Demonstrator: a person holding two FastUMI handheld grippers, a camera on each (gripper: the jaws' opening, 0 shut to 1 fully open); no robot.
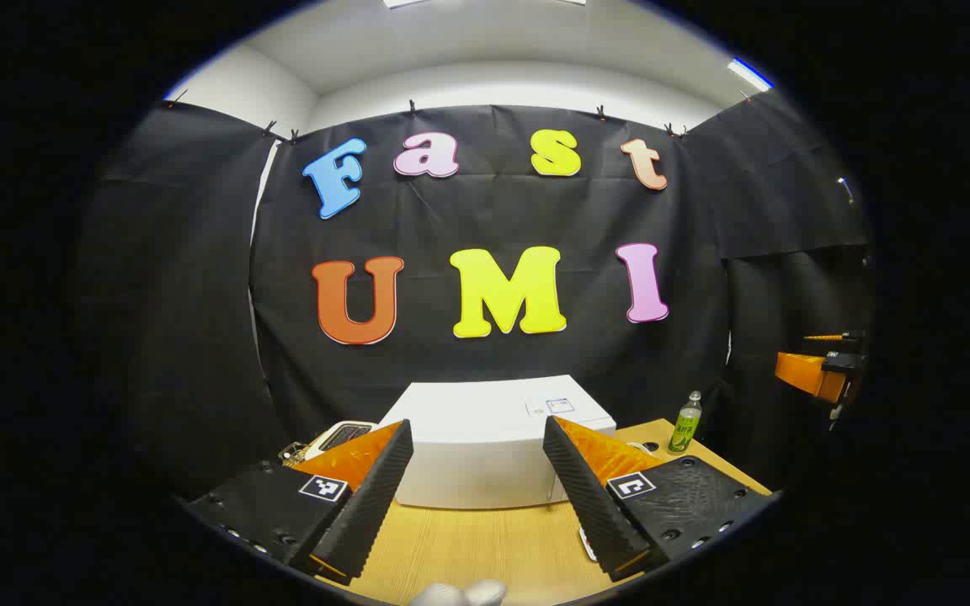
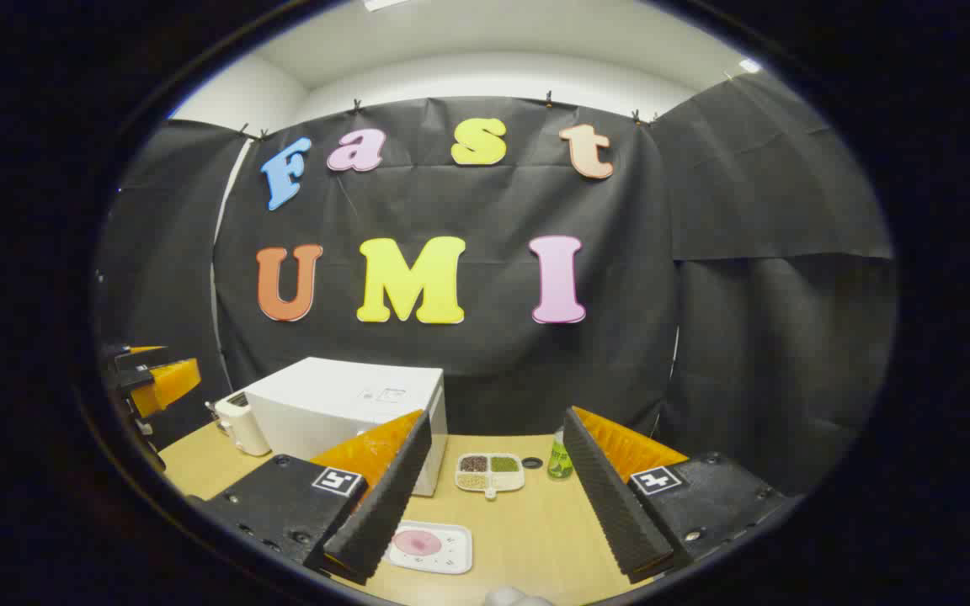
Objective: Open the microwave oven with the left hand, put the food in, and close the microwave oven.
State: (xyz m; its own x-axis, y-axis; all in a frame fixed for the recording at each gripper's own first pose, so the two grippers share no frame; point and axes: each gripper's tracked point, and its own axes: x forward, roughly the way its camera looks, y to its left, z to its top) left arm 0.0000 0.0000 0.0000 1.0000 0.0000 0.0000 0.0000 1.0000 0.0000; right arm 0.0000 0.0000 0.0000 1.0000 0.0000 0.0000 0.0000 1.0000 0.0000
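The white microwave (image 1: pixel 485 446) stands on the wooden table (image 1: pixel 485 547) against the back cloth, its door closed. My left gripper (image 1: pixel 478 427) hovers open in front of it, apart from it, nothing between its fingers. In the right gripper view the microwave (image 2: pixel 342 412) sits left of centre. A white square plate with pink food (image 2: pixel 428 545) lies on the table just under my right gripper (image 2: pixel 497 417), which is open and holds nothing. Farther back rests a small divided dish of grains (image 2: pixel 490 473). The left gripper (image 2: pixel 152 379) shows at the far left, the right gripper (image 1: pixel 818 370) at the far right.
A green bottle (image 1: pixel 687 422) stands right of the microwave, also seen as the bottle (image 2: pixel 561 459) beside the divided dish. A white toaster (image 2: pixel 241 421) sits at the microwave's left. A small dark disc (image 2: pixel 533 462) lies by the bottle. Black cloth walls close in the table.
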